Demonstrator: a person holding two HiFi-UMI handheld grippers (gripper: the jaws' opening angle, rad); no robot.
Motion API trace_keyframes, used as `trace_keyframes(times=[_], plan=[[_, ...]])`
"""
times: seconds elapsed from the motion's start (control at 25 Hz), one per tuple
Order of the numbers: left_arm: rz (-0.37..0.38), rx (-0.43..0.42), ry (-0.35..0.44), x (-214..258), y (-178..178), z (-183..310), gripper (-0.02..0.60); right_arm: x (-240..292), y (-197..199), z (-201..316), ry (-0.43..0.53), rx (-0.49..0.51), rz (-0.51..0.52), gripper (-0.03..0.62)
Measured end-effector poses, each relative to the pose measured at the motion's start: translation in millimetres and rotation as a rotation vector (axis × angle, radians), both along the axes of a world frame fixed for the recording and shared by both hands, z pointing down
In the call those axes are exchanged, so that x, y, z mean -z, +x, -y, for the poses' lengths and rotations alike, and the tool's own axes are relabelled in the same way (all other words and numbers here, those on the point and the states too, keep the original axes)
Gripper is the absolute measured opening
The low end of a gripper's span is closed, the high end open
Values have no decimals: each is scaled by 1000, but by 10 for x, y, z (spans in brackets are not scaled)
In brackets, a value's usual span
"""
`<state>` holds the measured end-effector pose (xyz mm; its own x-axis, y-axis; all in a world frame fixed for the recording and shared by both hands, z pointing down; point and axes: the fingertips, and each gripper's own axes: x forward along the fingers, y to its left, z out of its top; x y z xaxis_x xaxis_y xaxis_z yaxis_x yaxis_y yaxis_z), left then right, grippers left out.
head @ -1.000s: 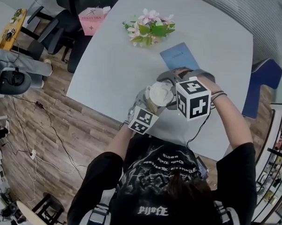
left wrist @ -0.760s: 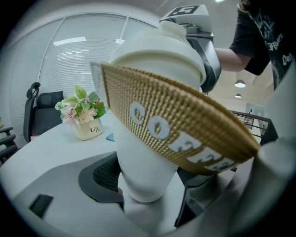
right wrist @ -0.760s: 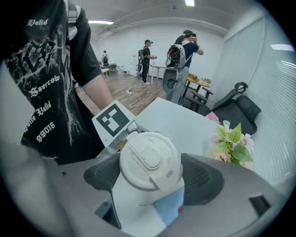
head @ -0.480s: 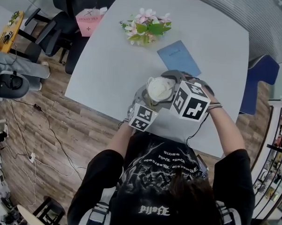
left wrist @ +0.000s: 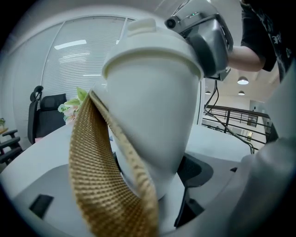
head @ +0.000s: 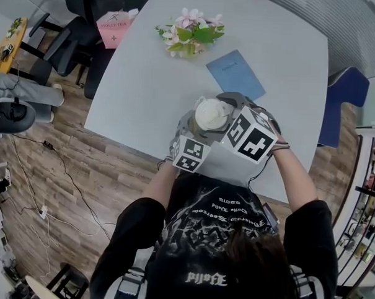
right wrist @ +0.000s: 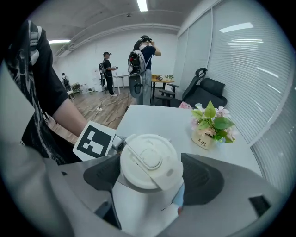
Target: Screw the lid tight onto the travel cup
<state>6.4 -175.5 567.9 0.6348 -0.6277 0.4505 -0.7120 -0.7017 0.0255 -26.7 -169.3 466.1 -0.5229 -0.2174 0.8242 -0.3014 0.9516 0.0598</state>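
A white travel cup (left wrist: pixel 152 106) with a tan woven strap (left wrist: pixel 92 171) is held up near the table's front edge. My left gripper (left wrist: pixel 152 171) is shut on its lower body, a jaw on each side. In the head view the white lid (head: pixel 212 113) faces up between the left gripper (head: pixel 199 132) and the right gripper (head: pixel 224 114). The right gripper (right wrist: pixel 152 176) comes down from above, shut on the lid (right wrist: pixel 149 159) with both dark pads (right wrist: pixel 104 172) against its rim. The lid (left wrist: pixel 148 51) looks level on the cup.
The pale grey table (head: pixel 147 88) carries a flower pot (head: pixel 191 34) and a blue booklet (head: pixel 235 73) behind the cup. A pink box (head: pixel 115 30) and an office chair (head: pixel 74 42) stand at the far left corner. Two people (right wrist: pixel 143 65) stand far off.
The right gripper has rolled about the lid, its marker cube turning with it. The cup and the left gripper have stayed where they were.
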Motion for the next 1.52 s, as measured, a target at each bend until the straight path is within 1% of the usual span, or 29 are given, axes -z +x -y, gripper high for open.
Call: trace_keyframes(times=[0.08,0.16,0.2,0.28,0.44,0.56,0.64,0.76,0.88,1.0,1.16,1.2,1.28,1.36,1.44,1.52], plan=[[7,7,5,0,-7,2,388,-32,12,-10,-46,-59,23,414],[13,21,11,-2,-13,3,388,-63,30,-26,-106,-130,71,407],[15,27,14,-5,-13,0,388,-68,35,-33,-120,-158,96,402],[21,32,16,-21,-15,-3,388,-72,41,-29,-118,-189,115,402],[53,42,23,-36,-14,8,388,-85,45,-23,-121,-230,101,402],[64,47,31,-26,-7,2,388,-60,56,-28,-114,-280,131,402],[60,45,31,-26,-8,9,388,-58,56,-20,-115,-292,138,402],[48,37,25,-38,-2,15,390,-77,62,-18,-122,-282,121,402],[36,26,19,-44,3,7,390,-72,58,-20,-118,-275,147,403],[28,13,12,-49,11,9,390,-46,55,-13,-126,-279,209,410],[28,1,9,-37,28,7,390,2,89,-98,-126,-239,269,456],[26,2,5,-40,24,5,390,33,107,-116,-125,-240,300,458],[15,11,-29,-66,15,-8,390,122,168,-133,-126,-266,390,463],[-15,38,-79,-89,0,-19,390,224,258,-135,-127,-299,481,466],[-37,68,-94,-86,-22,-24,391,329,367,-122,-118,-339,559,469],[-38,84,-94,-81,-44,-34,397,419,504,-101,-85,-384,614,468]])
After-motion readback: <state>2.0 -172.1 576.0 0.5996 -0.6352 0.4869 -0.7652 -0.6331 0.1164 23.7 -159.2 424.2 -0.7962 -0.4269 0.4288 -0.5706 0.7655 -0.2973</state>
